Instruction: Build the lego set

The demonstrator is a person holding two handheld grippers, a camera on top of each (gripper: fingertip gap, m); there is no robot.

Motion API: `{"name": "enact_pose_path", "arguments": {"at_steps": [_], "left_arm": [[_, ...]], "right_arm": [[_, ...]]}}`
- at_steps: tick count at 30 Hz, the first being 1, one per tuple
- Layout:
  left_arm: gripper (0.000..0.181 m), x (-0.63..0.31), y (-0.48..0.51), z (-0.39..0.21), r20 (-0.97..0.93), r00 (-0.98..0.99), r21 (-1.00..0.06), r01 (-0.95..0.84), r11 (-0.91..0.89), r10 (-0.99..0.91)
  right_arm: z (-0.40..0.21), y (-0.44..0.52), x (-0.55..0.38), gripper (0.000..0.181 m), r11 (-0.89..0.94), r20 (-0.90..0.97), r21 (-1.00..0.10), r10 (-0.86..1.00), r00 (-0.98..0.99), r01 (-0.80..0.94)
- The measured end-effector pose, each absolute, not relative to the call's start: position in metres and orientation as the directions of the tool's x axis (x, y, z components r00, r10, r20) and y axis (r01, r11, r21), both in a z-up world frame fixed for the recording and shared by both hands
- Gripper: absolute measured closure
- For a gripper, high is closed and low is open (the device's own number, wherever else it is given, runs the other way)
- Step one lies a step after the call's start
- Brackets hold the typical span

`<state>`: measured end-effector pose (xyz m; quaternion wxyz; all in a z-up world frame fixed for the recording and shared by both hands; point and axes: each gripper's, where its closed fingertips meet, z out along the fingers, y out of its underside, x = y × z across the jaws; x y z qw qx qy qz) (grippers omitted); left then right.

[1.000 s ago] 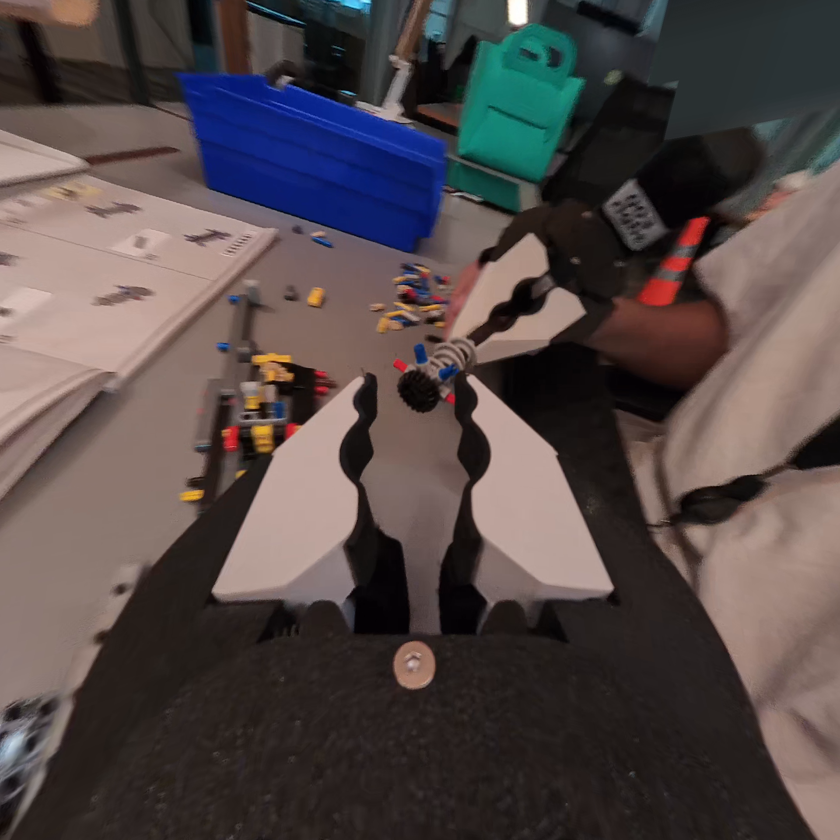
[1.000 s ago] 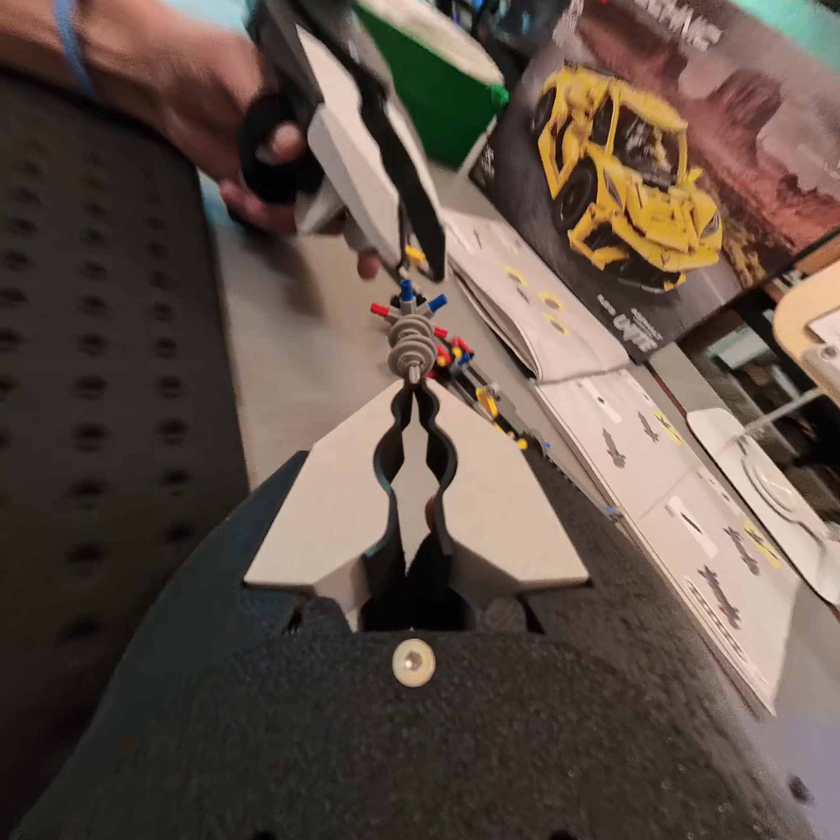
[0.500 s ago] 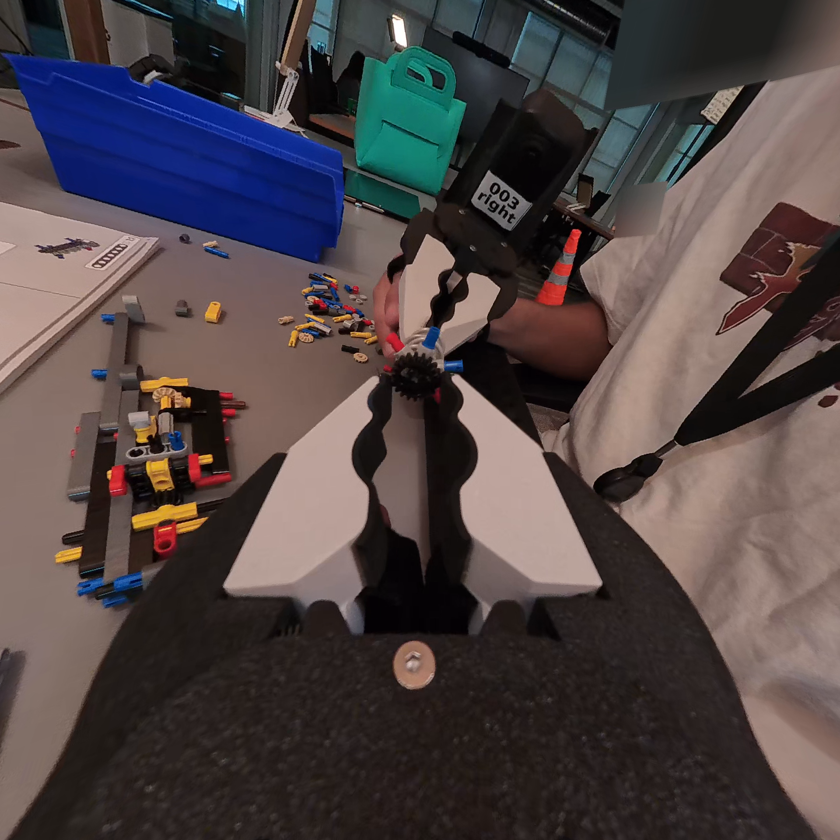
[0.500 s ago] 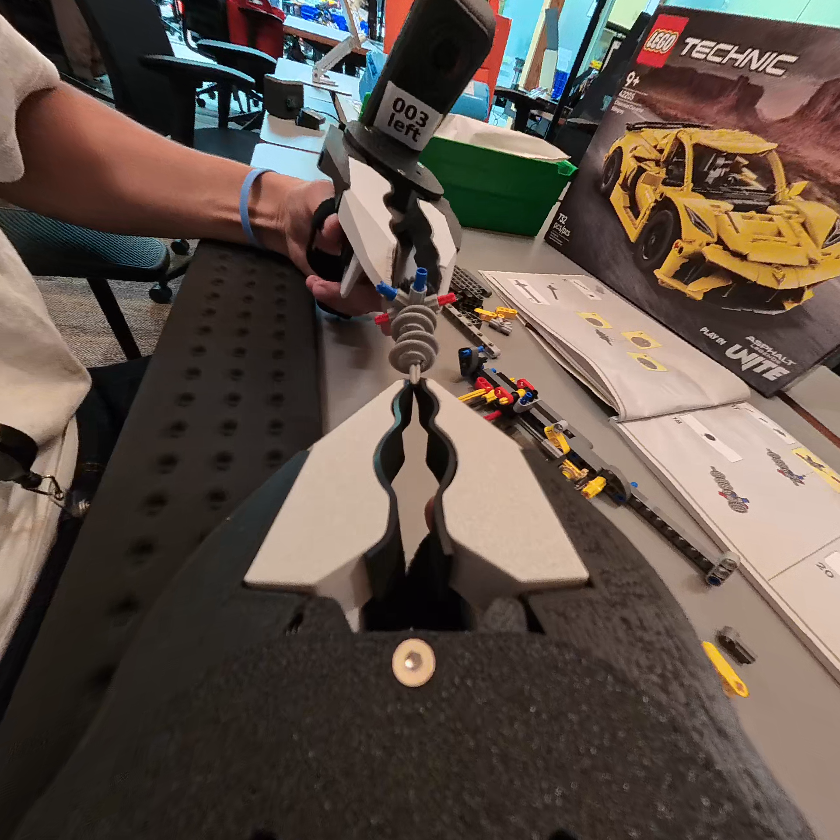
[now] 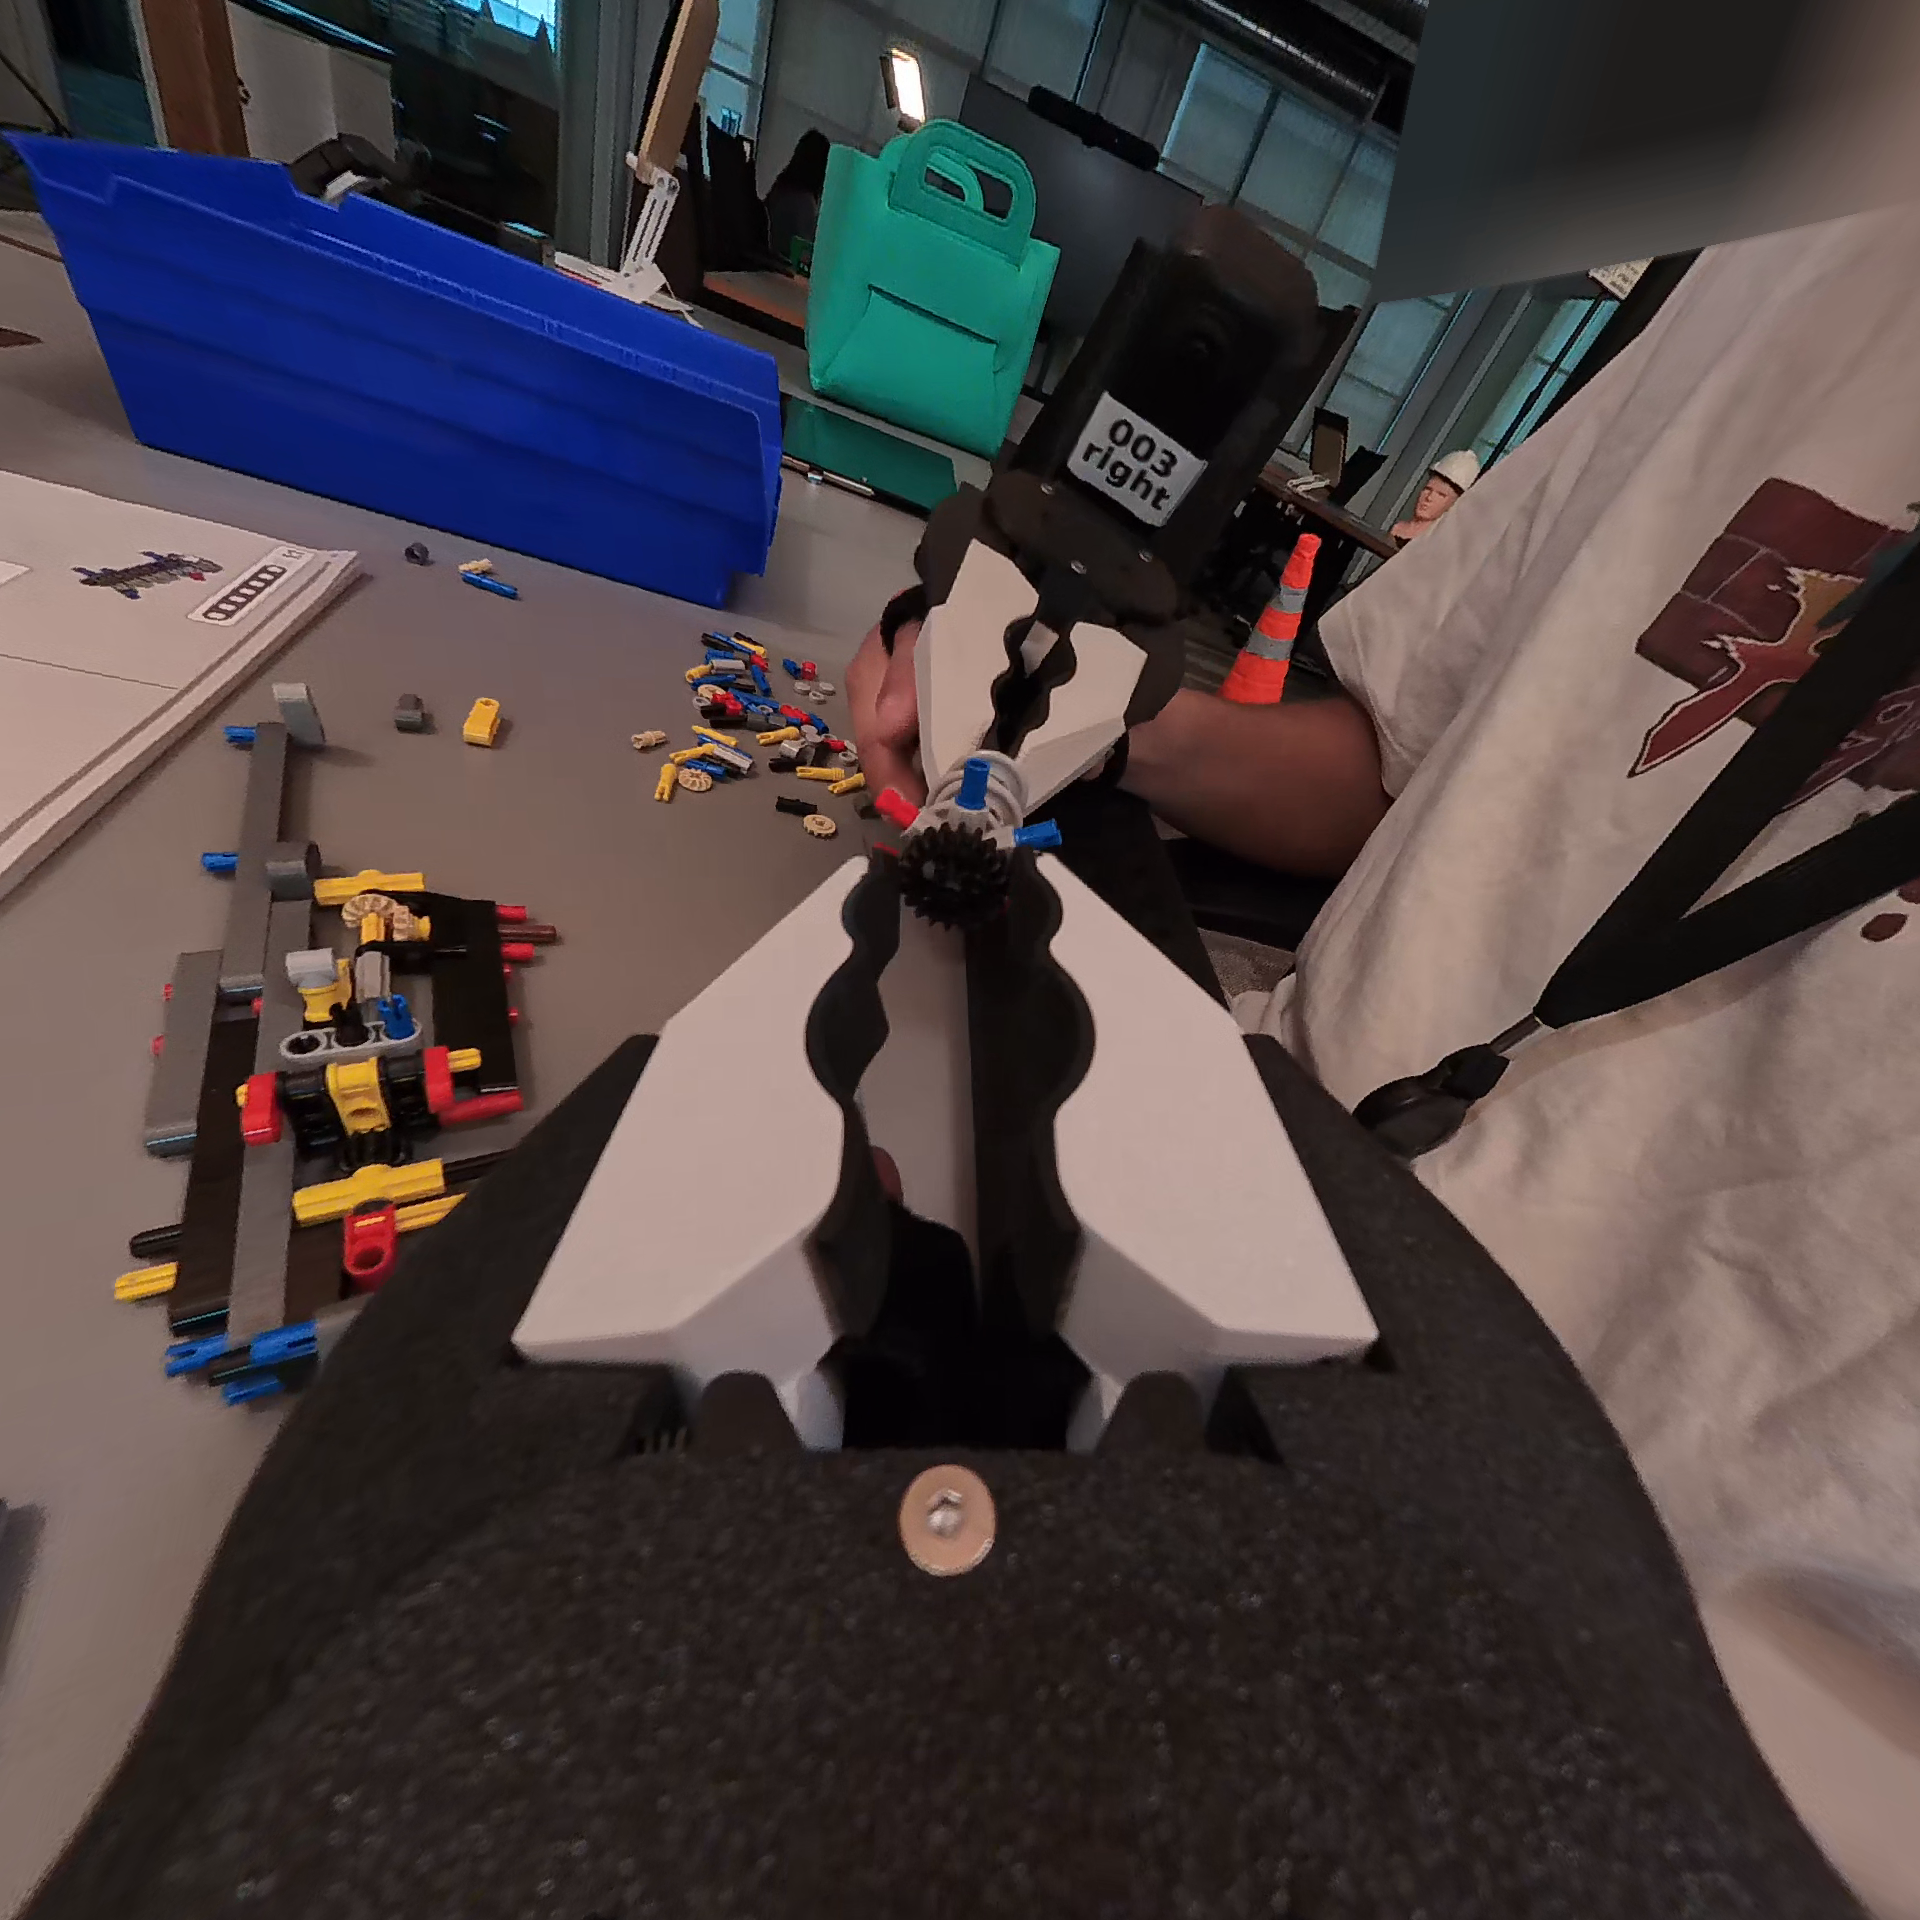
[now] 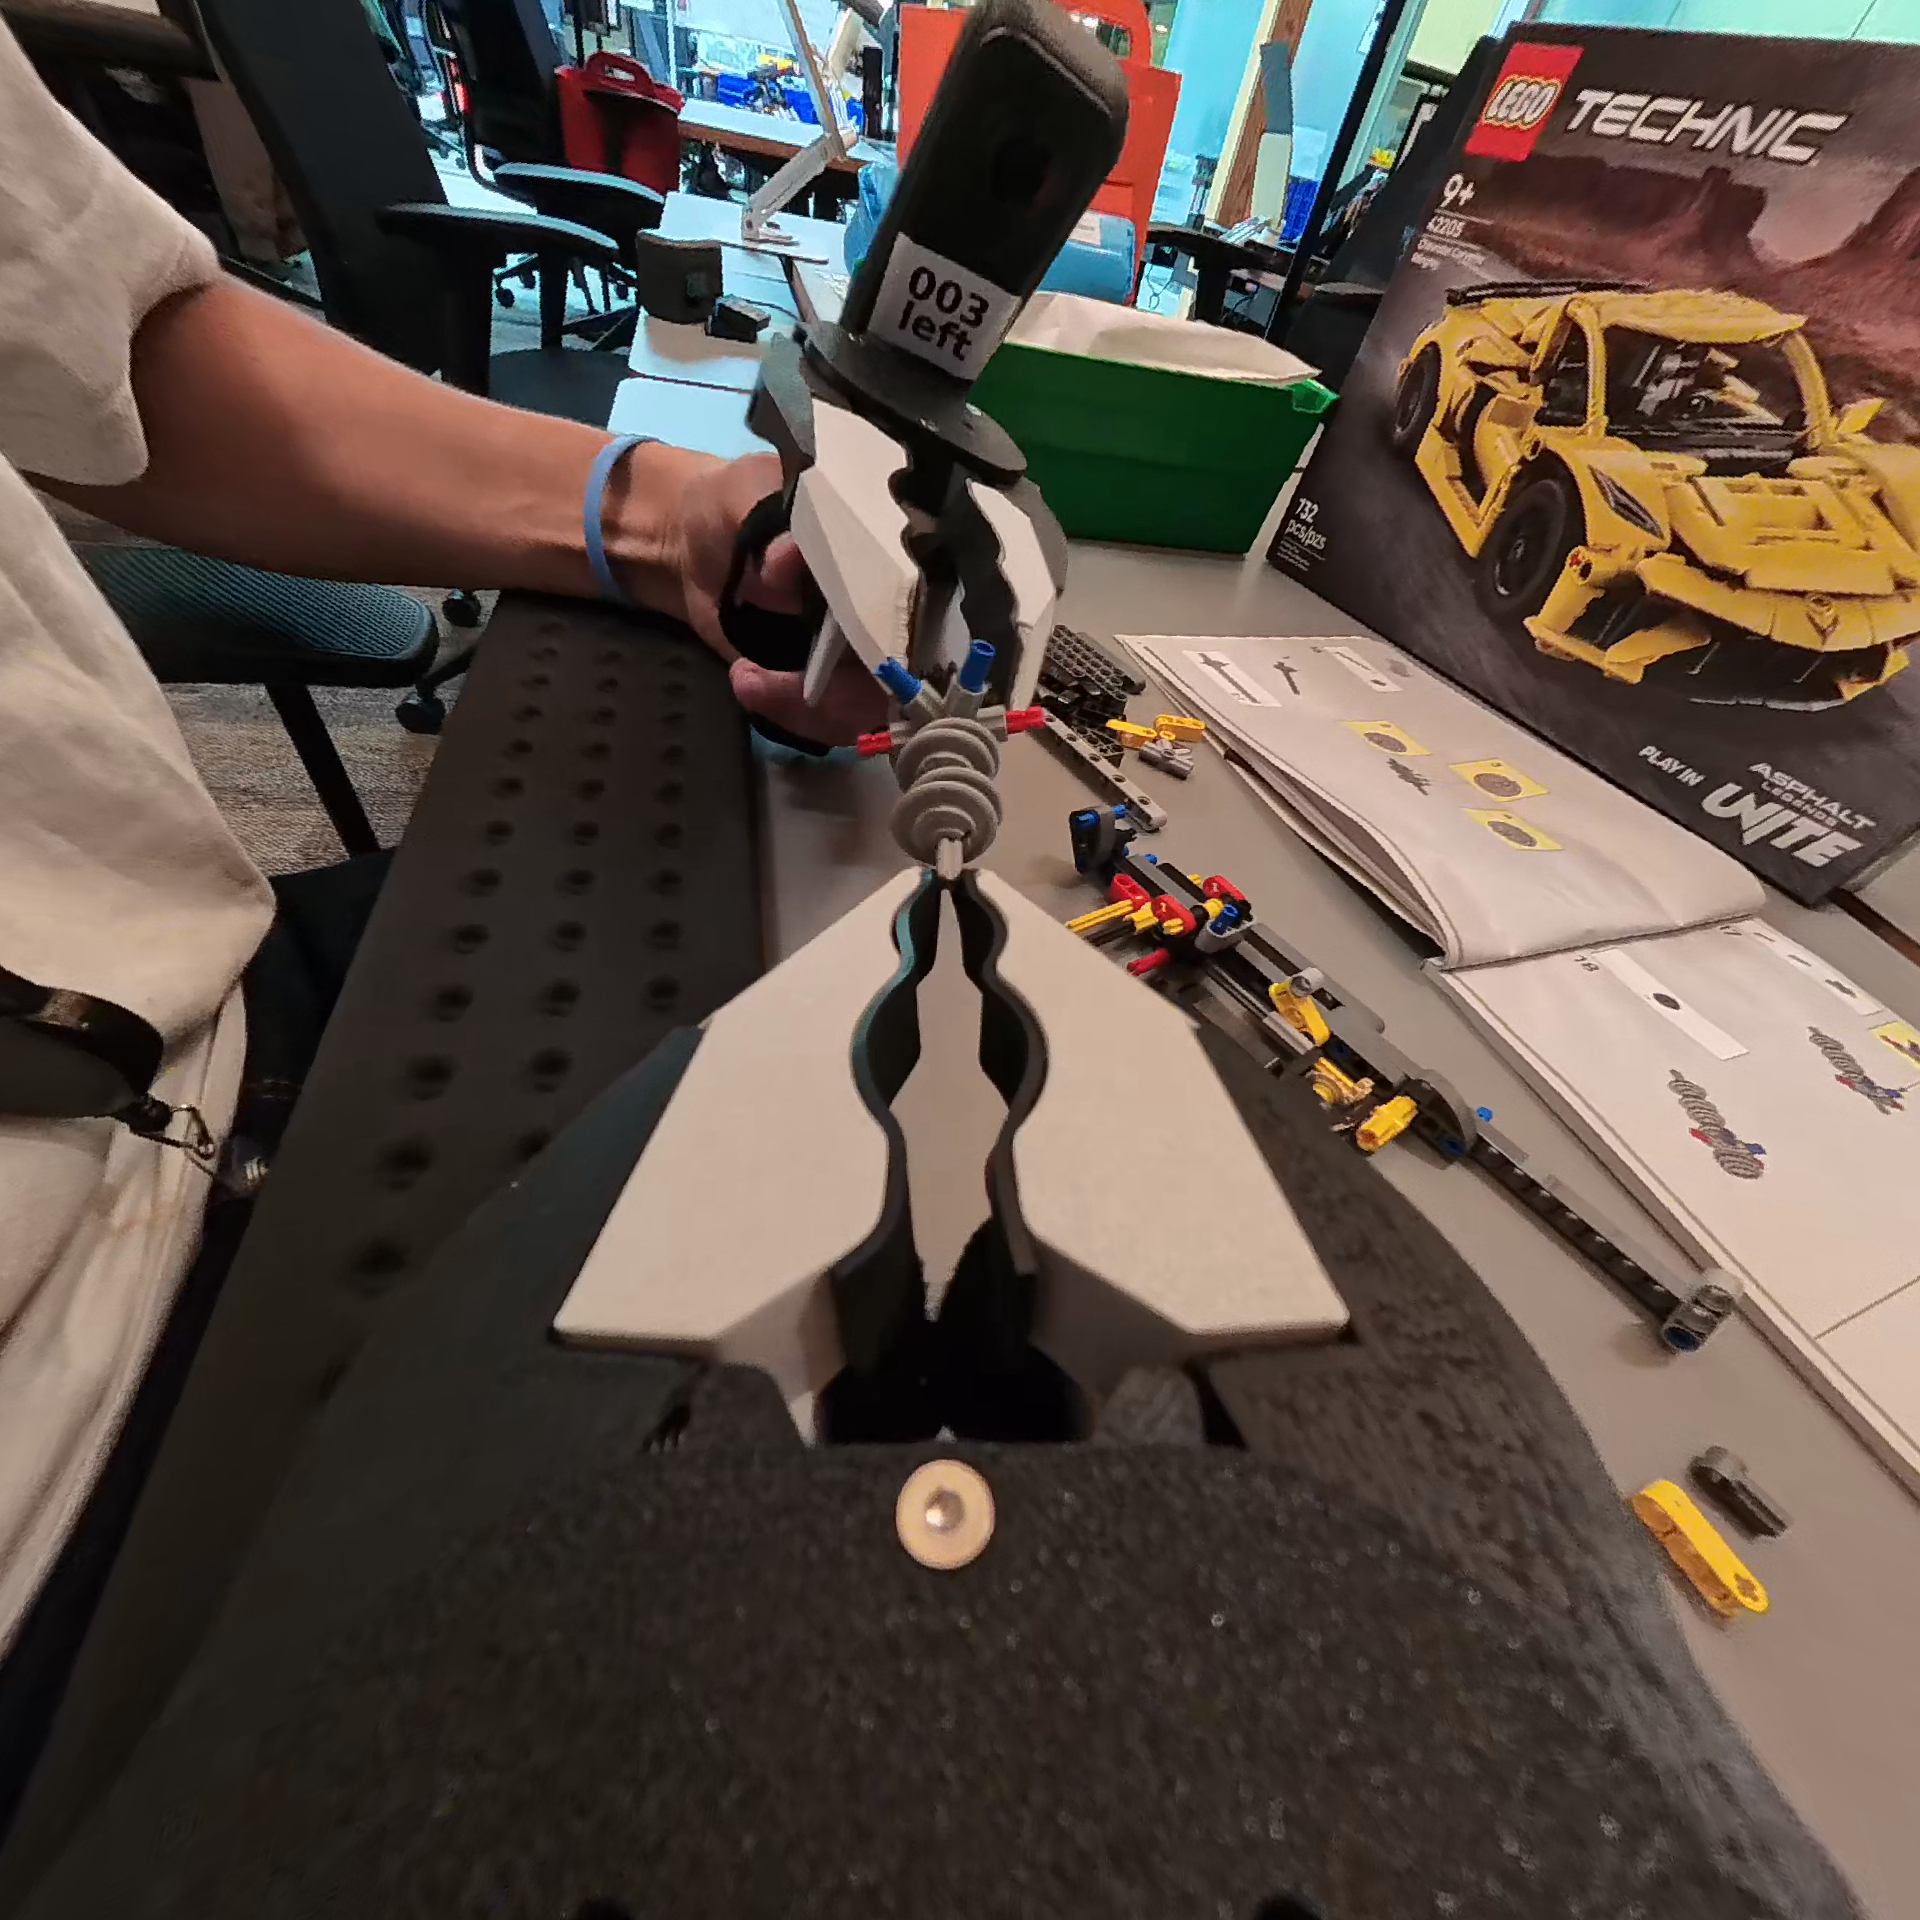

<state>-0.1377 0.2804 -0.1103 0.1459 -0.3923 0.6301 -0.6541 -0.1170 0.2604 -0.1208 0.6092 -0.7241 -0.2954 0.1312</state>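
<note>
Crankshaft sub-assembly (image 6: 948, 774) hangs above the table (image 5: 623, 862), at 12 o'clock from both cameras. We pinch its grey axle end in our right gripper (image 6: 948, 878); our left gripper (image 5: 951, 883) clamps its black gear (image 5: 951, 871). Chassis frame (image 5: 332, 1049) lies at 10 o'clock.

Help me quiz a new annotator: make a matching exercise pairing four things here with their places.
1 black toothed lego gear
2 thin grey lego axle
3 blue plastic bin
4 flat yellow lego piece

a between right gripper's fingertips
b far end of grey table
c between left gripper's fingertips
d loose beside open paper booklet

Pairs: 1-c, 2-a, 3-b, 4-d
</note>
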Motion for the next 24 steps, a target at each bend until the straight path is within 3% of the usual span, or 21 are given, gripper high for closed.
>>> {"name": "enact_pose_path", "arguments": {"at_steps": [7,24], "left_arm": [[0.161,-0.139,0.291,-0.101,0.359,-0.638,-0.932,-0.279,-0.23,-0.681],[0.161,-0.137,0.28,-0.114,0.356,-0.652,-0.928,-0.328,-0.174,-0.669]], "right_arm": [[-0.108,0.258,-0.112,0.176,-0.042,0.152,-0.976,0.571,0.807,0.214],[-0.11,0.259,-0.114,0.178,-0.042,0.164,-0.972,0.585,0.794,0.231]]}}
